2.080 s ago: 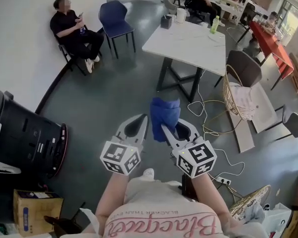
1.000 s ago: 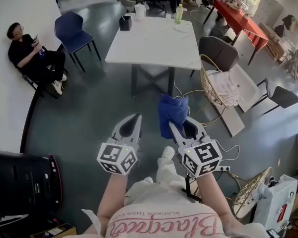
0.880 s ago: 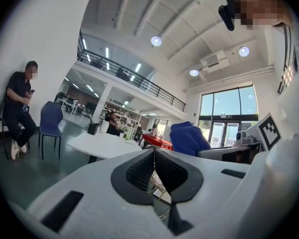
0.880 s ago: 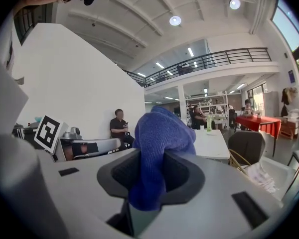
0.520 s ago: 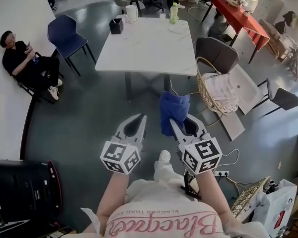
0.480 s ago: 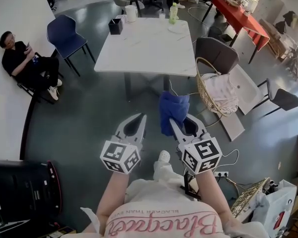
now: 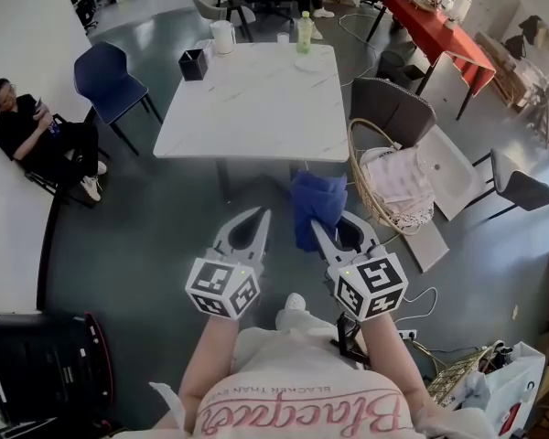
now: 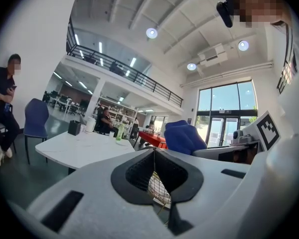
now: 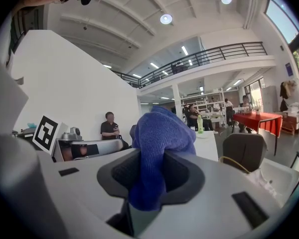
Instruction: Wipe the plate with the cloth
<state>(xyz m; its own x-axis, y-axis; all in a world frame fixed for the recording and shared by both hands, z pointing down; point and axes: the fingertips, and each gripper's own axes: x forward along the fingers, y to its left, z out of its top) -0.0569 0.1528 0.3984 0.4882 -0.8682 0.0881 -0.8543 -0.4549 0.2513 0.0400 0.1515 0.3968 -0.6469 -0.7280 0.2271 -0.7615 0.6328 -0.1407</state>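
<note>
Right gripper point(image 7: 333, 237): fingers clamped on the blue cloth point(image 7: 317, 204), bunched upright, ready for wiping. Left gripper point(image 7: 254, 216): fingers pressed together, empty, free to steady things. White desk point(image 7: 256, 108) lies at twelve o'clock. The plate point(image 7: 306, 63) is probably that pale disc by the green bottle point(image 7: 304, 33), far edge. Near edge open; a wicker basket point(image 7: 371, 190) crowds two o'clock.

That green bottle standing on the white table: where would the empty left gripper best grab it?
Probably round the middle of its body, coming in level from the person's side. The green bottle stands upright and slim on the white table, so a jaw on each side should fit. The left gripper is shut and would have to open first.
</note>
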